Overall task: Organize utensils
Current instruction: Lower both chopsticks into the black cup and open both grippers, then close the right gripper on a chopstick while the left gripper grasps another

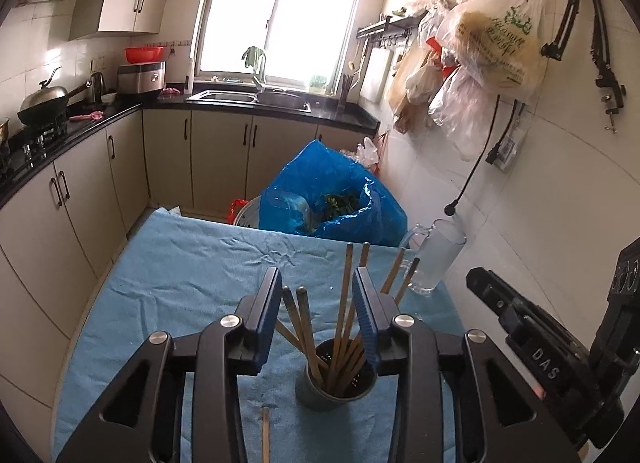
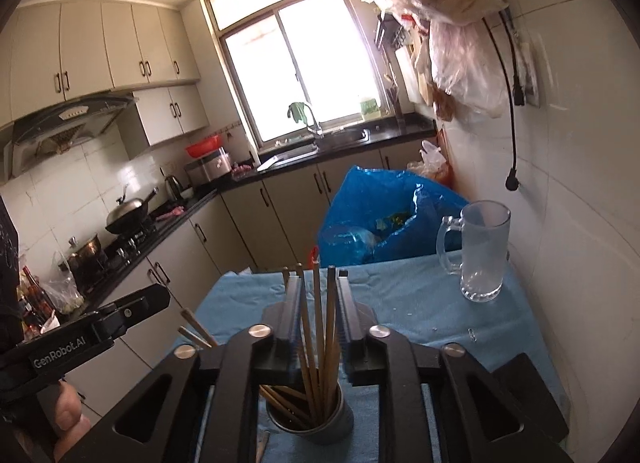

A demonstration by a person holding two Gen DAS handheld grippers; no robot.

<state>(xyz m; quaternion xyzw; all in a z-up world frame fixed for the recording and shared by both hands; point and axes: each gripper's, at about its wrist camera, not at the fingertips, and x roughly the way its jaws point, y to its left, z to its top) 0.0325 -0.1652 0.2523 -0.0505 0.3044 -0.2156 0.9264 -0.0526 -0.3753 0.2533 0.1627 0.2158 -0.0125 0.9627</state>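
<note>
Wooden chopsticks [image 1: 344, 327] in round perforated metal holder [image 1: 336, 387], wrinkled blue cloth [image 1: 180, 263], both ribbed hand-held grippers spread.

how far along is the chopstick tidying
Mostly done: most chopsticks already stand in the grey holder on the blue cloth. In hand: nothing clearly gripped; the left tool is open around the bundle, and the right tool brackets several sticks, with gaps showing beside them. Left: one chopstick lies on the cloth beside the holder.
</note>
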